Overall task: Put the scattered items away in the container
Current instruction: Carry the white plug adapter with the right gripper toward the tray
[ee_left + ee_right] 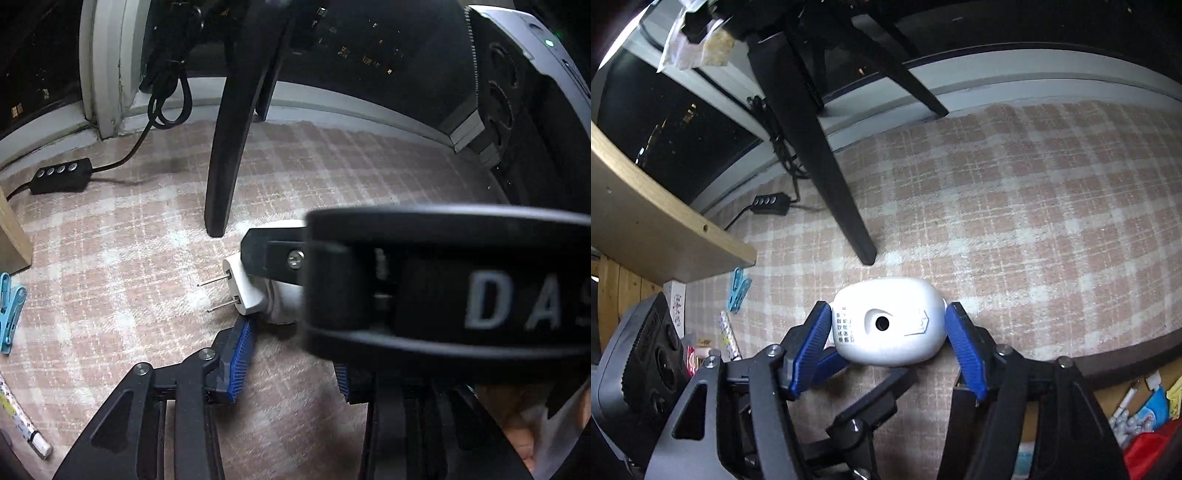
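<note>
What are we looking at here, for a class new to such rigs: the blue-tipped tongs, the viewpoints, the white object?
A person holds a two-finger gripper in each hand; a camera on each looks along its fingers, giving one picture per hand. On the checked rug lie a white plug adapter and a blue clothes peg. The right gripper stands open, pads either side of the adapter, apparently not pressing. The left gripper, also open, holds nothing.
</note>
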`<state>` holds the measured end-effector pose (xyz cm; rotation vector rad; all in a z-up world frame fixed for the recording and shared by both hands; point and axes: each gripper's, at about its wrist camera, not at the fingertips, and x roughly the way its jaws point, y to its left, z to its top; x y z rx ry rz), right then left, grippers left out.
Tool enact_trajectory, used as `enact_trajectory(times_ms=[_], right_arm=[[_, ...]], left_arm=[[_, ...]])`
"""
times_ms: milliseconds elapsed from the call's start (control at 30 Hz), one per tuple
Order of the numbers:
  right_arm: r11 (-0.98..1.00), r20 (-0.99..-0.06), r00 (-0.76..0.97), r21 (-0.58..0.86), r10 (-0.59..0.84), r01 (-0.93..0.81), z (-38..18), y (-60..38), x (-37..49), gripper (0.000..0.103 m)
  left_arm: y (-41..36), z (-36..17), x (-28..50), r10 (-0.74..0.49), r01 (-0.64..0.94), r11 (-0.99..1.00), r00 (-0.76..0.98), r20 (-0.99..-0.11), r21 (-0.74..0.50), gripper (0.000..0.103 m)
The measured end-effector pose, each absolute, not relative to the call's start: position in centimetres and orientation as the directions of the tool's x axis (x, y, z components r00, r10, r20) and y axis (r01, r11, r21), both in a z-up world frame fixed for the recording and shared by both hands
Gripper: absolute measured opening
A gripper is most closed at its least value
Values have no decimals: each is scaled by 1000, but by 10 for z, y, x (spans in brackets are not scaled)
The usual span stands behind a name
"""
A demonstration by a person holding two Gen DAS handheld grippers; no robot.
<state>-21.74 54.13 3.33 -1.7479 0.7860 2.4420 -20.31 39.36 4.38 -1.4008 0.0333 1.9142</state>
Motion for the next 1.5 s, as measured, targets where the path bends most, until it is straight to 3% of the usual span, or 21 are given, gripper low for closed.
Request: enact_trajectory(times_ms=[433,500,600,867,1067,1200,1500], right_arm=[[-883,-906,-360,343,-221,-321,51,539,-203,63],[-872,-898,-380,358,-223,-335,56,544,-195,55],[-858,-895,-374,379,-244,-346,55,550,-191,51],[-904,-930,-319,288,-184,-316,52,539,-199,54],[-894,-930,-287,319,-230,-316,41,546,-208,58],[-897,-933,-281,310,-224,-315,41,544,-210,58],[-898,-922,-320,319,-219,-303,68,541,-198,58]], left_arm=[[387,99,-187,588,-627,-685,-176,-789,-371,36],[389,106,-182,573,-645,-688,-201,-794,-333,36],[389,103,-184,566,-627,-695,-175,-806,-352,36],[386,81,-173,545,-653,-682,-153,-824,-330,37],[387,60,-186,543,-616,-700,-128,-830,-362,34],[384,62,-183,541,-611,-704,-130,-831,-362,29],[384,92,-177,555,-616,-706,-172,-814,-350,28]])
